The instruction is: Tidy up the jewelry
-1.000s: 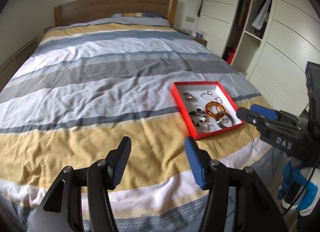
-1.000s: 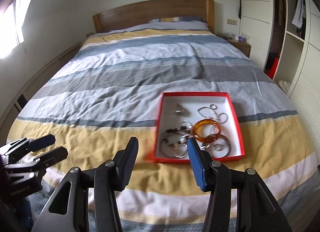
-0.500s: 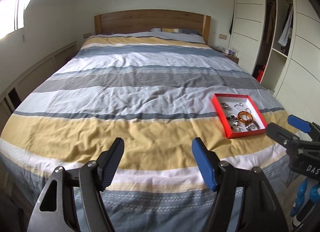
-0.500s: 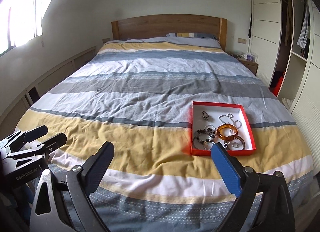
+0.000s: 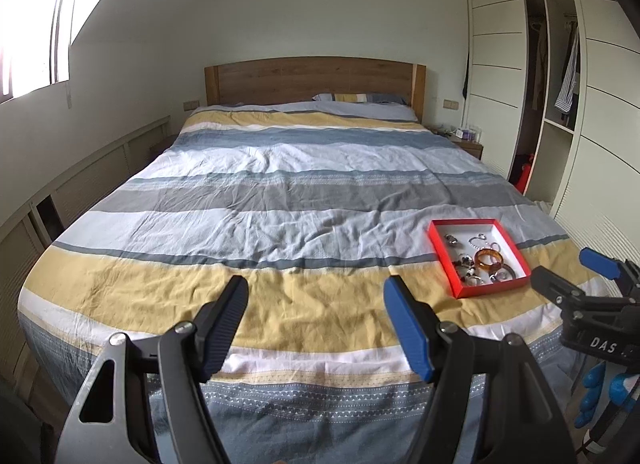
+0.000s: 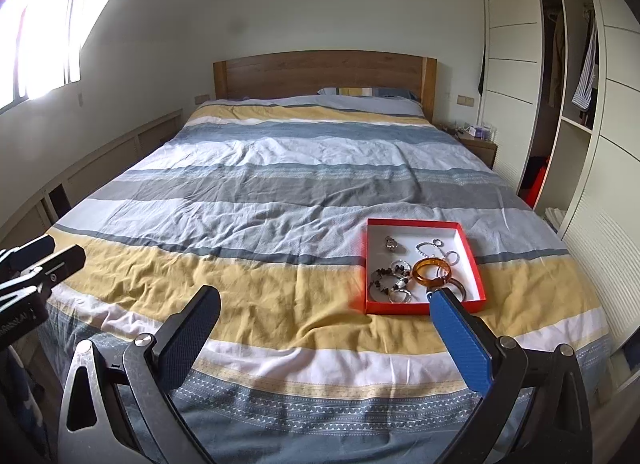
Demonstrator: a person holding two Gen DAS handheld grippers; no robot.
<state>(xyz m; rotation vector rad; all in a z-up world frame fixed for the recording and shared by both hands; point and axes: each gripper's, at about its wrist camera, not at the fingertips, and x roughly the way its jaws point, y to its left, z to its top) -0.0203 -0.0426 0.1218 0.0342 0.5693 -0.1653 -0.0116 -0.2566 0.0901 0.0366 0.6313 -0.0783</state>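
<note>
A red shallow box with a white inside lies on the striped quilt near the bed's foot, to the right. In it lie an amber bangle, a dark beaded bracelet and several silver rings and chains. My left gripper hovers open over the yellow stripe, left of the box, with nothing between its fingers. My right gripper hangs in front of the box with its jaws opening and nothing between them; its blue fingertip overlaps the box's near edge in the right wrist view. Each gripper also shows in the other's view.
The quilt covers a wide bed with a wooden headboard. A white wardrobe with an open section stands to the right, with a nightstand beside the bed. Low cabinets run along the left wall under a window.
Both grippers have drawn back and up from the bed, so the box looks smaller and farther. Both jaws have spread wider, the right one most.
</note>
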